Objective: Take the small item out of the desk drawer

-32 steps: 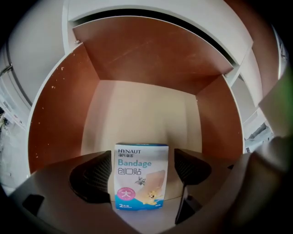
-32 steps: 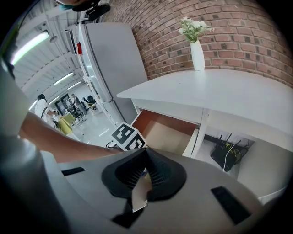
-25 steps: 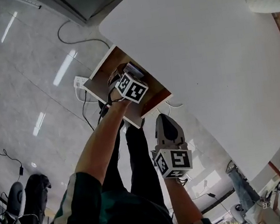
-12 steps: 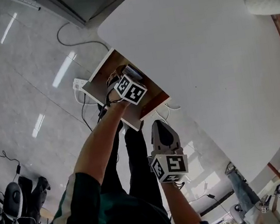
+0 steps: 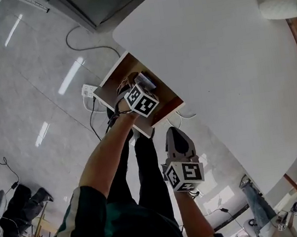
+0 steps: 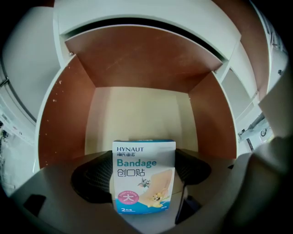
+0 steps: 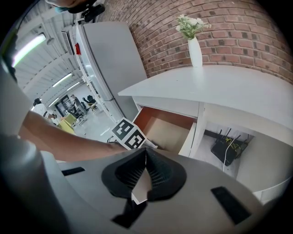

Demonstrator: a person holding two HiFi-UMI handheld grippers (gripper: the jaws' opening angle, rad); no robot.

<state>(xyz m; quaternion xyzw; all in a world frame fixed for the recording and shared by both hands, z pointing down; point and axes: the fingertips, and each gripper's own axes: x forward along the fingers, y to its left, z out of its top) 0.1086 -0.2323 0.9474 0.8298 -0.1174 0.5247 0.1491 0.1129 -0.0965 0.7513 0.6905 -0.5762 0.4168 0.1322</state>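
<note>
Desk (image 5: 223, 60) fills the shot, white top, with its drawer (image 6: 137, 109) standing open at the edge. Left gripper (image 5: 144, 82) is over that drawer, jaws clamped on the bandage box (image 6: 144, 176), which is upright between the pads. Right gripper (image 7: 145, 176) is just outside the drawer front, jaws pressed together on nothing.

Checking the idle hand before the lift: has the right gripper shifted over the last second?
No. The right gripper keeps its place just below the open drawer's front corner, jaws together.
</note>
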